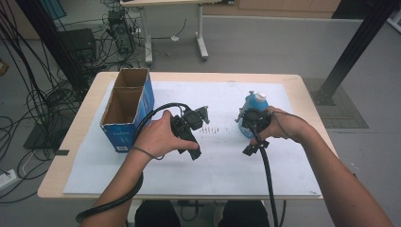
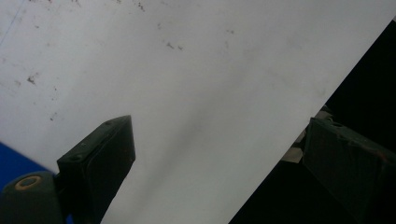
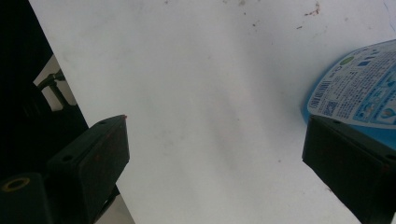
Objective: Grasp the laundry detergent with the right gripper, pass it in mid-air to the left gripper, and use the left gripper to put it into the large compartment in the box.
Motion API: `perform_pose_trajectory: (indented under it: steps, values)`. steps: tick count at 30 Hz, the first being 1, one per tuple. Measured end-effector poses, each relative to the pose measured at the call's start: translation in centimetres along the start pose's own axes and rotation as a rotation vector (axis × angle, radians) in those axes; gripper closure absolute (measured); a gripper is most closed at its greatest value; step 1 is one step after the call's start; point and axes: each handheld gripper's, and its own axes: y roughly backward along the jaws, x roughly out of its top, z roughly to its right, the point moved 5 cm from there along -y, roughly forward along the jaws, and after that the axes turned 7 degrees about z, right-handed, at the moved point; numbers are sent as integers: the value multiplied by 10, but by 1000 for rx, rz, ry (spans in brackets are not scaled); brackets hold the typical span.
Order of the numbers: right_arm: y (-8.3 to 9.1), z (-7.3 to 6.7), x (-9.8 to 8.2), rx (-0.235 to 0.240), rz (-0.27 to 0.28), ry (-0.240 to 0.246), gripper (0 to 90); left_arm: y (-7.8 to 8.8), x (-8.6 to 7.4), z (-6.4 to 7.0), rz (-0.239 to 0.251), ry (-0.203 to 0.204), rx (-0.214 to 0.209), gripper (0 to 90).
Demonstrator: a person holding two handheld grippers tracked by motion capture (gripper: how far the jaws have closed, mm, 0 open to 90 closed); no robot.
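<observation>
1. Left gripper (image 1: 201, 116): I hold it over the white sheet (image 1: 222, 165) just left of the table's centre, with my left hand (image 1: 158, 137) wrapped round its body. In the left gripper view its jaws stand spread wide, with bare sheet between them. One finger (image 2: 100, 163) rises at 7 o'clock of that view, the other at 4 o'clock. Nothing is pinched.

2. Right gripper (image 1: 246, 118): I hold it right of centre, with my right hand (image 1: 283, 126) on its body. In the right gripper view its jaws are likewise spread wide, with bare sheet in the gap. The right-hand finger (image 3: 348, 168) sits just beside the label of the blue bottle (image 3: 362, 98); I cannot tell whether it touches. The bottle lies at 3 o'clock of that view, outside the gap, and is not gripped.

3. Bottle position, high view: the blue bottle (image 1: 253, 106) stands on the sheet at about 1 o'clock from the table's centre, close behind the right gripper, its pale cap uppermost.

4. Cardboard box (image 1: 127, 109): open-topped, two compartments, blue outer sides. It stands at 10 o'clock from the table's centre, just beside the left hand. Both compartments show bare cardboard.

5. Cables: a black cable trails from each gripper towards 6 o'clock, off the near table edge (image 1: 52, 189).
</observation>
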Motion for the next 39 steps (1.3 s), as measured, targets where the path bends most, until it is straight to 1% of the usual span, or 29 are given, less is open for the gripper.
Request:
perform_pose_trajectory:
  steps: [4, 7, 12, 17, 21, 27, 28, 31, 36, 39]
  values:
    - [0, 1, -2, 2, 5, -3, 71, 1, 0, 0, 8, -3, 0, 90]
    - [0, 1, -2, 3, 6, -7, 71, -1, 1, 0, 2, -6, 0, 91]
    - [1, 1, -2, 8, 11, -4, 70, -4, 3, -1, -8, -7, -12, 93]
    - [2, 0, -2, 3, 8, 4, 70, -4, 4, -2, -7, -4, -9, 93]
    - [0, 2, -4, 12, 7, 0, 70, -5, 4, -3, -8, 0, -12, 93]
    - [-1, 3, -12, 19, 21, -10, 70, -7, 6, -4, -23, -3, -7, 95]
    - [-1, 3, -13, 19, 20, -11, 70, -8, 6, -4, -22, -8, -6, 95]
    - [-1, 3, -17, 23, 22, -9, 70, -8, 7, -4, -22, -5, -6, 95]
    - [0, 2, -27, 14, 33, -14, 71, -8, 7, -4, -23, -6, -2, 95]
    - [2, 3, -34, 13, 34, -29, 70, -8, 8, -3, -27, -8, -1, 95]
